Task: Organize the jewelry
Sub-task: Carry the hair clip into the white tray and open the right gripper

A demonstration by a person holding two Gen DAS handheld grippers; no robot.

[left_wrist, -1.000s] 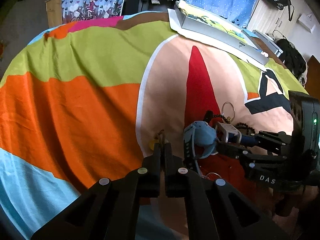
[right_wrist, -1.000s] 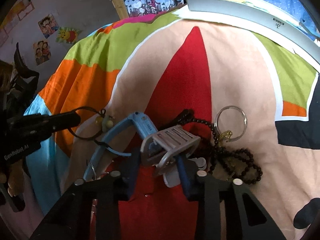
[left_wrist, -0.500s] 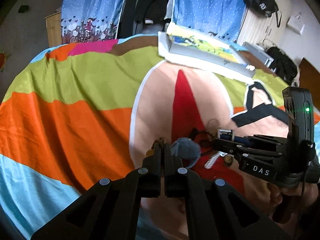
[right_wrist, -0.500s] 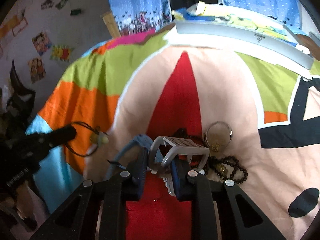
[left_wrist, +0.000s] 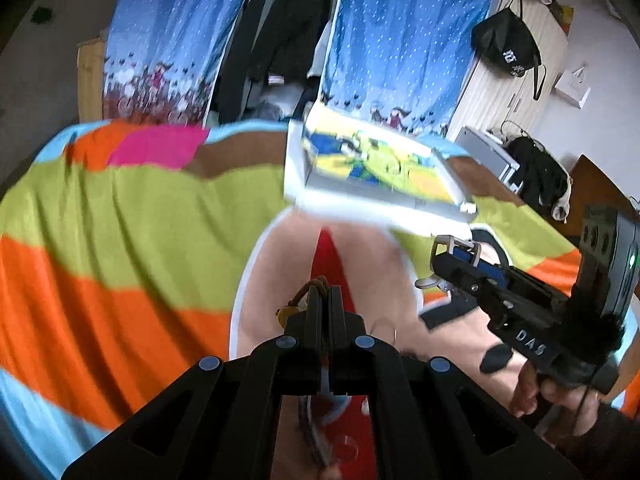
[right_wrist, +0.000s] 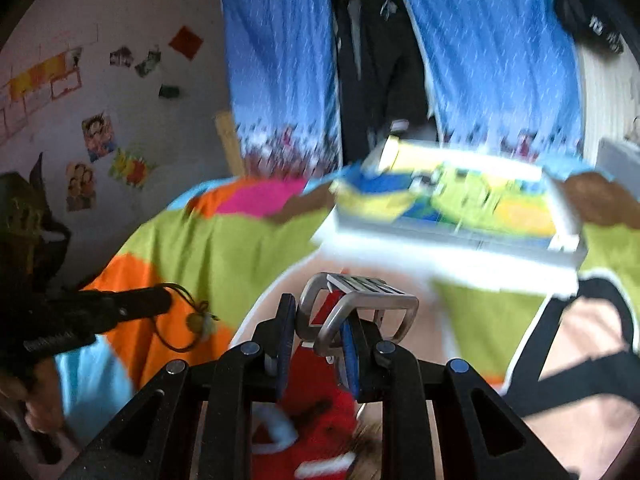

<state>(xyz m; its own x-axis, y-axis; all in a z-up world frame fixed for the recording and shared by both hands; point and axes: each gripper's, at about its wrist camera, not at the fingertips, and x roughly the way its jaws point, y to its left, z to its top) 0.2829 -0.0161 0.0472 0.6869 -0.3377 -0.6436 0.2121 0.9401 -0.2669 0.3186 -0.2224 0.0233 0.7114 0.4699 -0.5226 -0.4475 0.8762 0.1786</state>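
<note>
My left gripper (left_wrist: 325,300) is shut on a thin brown cord necklace (left_wrist: 306,290) with a yellow pendant (left_wrist: 286,314), held up above the bedspread. In the right wrist view the left gripper (right_wrist: 162,303) reaches in from the left, and the necklace (right_wrist: 176,344) dangles from it with its pendant (right_wrist: 198,322). My right gripper (right_wrist: 316,322) is shut on a silver metal watch band (right_wrist: 360,296), which arches over the blue finger pads. In the left wrist view the right gripper (left_wrist: 454,256) is at the right, lifted, with the band (left_wrist: 456,245) at its tip.
A white tray with a bright yellow, green and blue lining (left_wrist: 380,168) (right_wrist: 460,208) lies at the far end of the striped bedspread (left_wrist: 120,240). A light blue strap (right_wrist: 276,428) and other blurred pieces lie on the red patch below. Blue curtains (left_wrist: 400,40) hang behind.
Both grippers have risen off the bedspread and tilted up toward the far tray. The silver band has been lifted away from the blue strap and beads. Both views are blurred by motion.
</note>
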